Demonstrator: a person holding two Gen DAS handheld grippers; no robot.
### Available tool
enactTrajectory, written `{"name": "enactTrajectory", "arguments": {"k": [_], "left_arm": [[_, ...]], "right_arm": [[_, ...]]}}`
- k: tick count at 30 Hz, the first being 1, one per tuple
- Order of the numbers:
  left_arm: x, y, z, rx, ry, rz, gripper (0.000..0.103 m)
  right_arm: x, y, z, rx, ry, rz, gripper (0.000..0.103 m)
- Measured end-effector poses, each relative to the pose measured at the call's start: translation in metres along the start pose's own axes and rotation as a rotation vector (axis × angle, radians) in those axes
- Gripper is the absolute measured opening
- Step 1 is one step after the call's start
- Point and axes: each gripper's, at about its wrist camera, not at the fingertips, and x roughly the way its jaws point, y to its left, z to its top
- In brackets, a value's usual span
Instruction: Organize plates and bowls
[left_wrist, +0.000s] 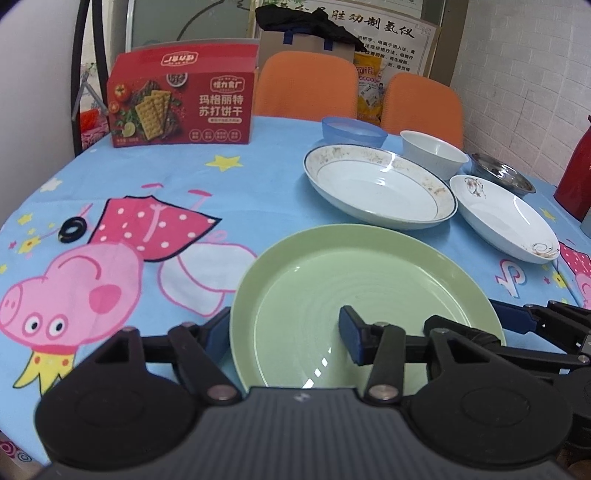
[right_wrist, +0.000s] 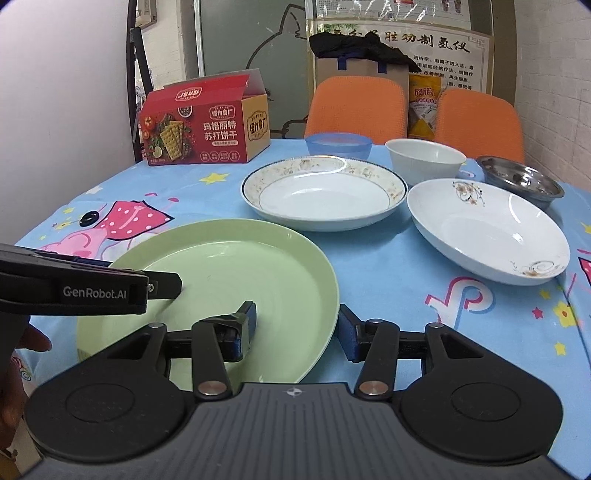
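Observation:
A pale green plate (left_wrist: 295, 280) (right_wrist: 229, 266) lies flat on the cartoon tablecloth at the near side of the table. My left gripper (left_wrist: 284, 334) is open across its left rim, with one pad inside the plate and the other outside, partly hidden by the rim. My right gripper (right_wrist: 297, 330) is open across the right rim in the same way. Neither pair of pads presses on the plate. Behind it lie a floral-rimmed plate (left_wrist: 376, 184) (right_wrist: 325, 192) and a white deep plate (left_wrist: 506, 218) (right_wrist: 487, 229). Further back stand a white bowl (right_wrist: 424, 158), a blue bowl (right_wrist: 338, 144) and a steel bowl (right_wrist: 521, 177).
A red cracker box (left_wrist: 181, 103) stands at the back left, and a small black ring (left_wrist: 72, 229) lies on the cloth at the left. A red flask (left_wrist: 576, 177) is at the far right edge. Two orange chairs (right_wrist: 354, 107) stand behind the table.

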Motion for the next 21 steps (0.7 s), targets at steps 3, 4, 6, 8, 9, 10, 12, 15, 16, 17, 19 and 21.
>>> {"name": "enactTrajectory", "arguments": {"k": [3, 4, 6, 8, 9, 10, 12, 15, 16, 17, 19, 21], "left_arm": [[0.002, 0.006, 0.007, -0.057, 0.002, -0.032, 0.063], [0.000, 0.008, 0.010, -0.071, -0.001, -0.051, 0.064], [-0.008, 0.011, 0.017, -0.091, -0.040, -0.073, 0.071], [-0.013, 0.012, 0.026, -0.092, -0.074, -0.073, 0.071], [-0.014, 0.013, 0.030, -0.094, -0.084, -0.073, 0.071], [-0.014, 0.014, 0.035, -0.100, -0.095, -0.076, 0.071], [-0.012, 0.017, 0.043, -0.110, -0.101, -0.081, 0.071], [-0.003, 0.023, 0.054, -0.136, -0.086, -0.085, 0.072], [0.000, 0.025, 0.057, -0.150, -0.080, -0.087, 0.072], [0.003, 0.027, 0.059, -0.160, -0.077, -0.089, 0.072], [0.010, 0.030, 0.063, -0.164, -0.077, -0.086, 0.072], [0.019, 0.031, 0.067, -0.158, -0.063, -0.077, 0.072]], "right_arm": [[0.000, -0.003, 0.004, 0.020, 0.011, 0.036, 0.095], [-0.001, -0.004, 0.006, 0.036, 0.012, 0.054, 0.096], [-0.008, -0.011, 0.009, 0.068, -0.016, 0.059, 0.095], [-0.018, -0.017, 0.015, 0.071, -0.065, 0.024, 0.103], [-0.021, -0.020, 0.017, 0.065, -0.080, 0.010, 0.103], [-0.023, -0.023, 0.021, 0.059, -0.093, -0.004, 0.103], [-0.024, -0.031, 0.028, 0.055, -0.111, -0.023, 0.103], [-0.018, -0.040, 0.044, 0.036, -0.138, -0.026, 0.103], [-0.013, -0.043, 0.051, 0.019, -0.147, -0.026, 0.103], [-0.006, -0.044, 0.058, -0.002, -0.152, -0.028, 0.103], [0.012, -0.048, 0.072, -0.034, -0.147, -0.033, 0.103], [0.034, -0.052, 0.086, -0.048, -0.125, -0.018, 0.103]]}}
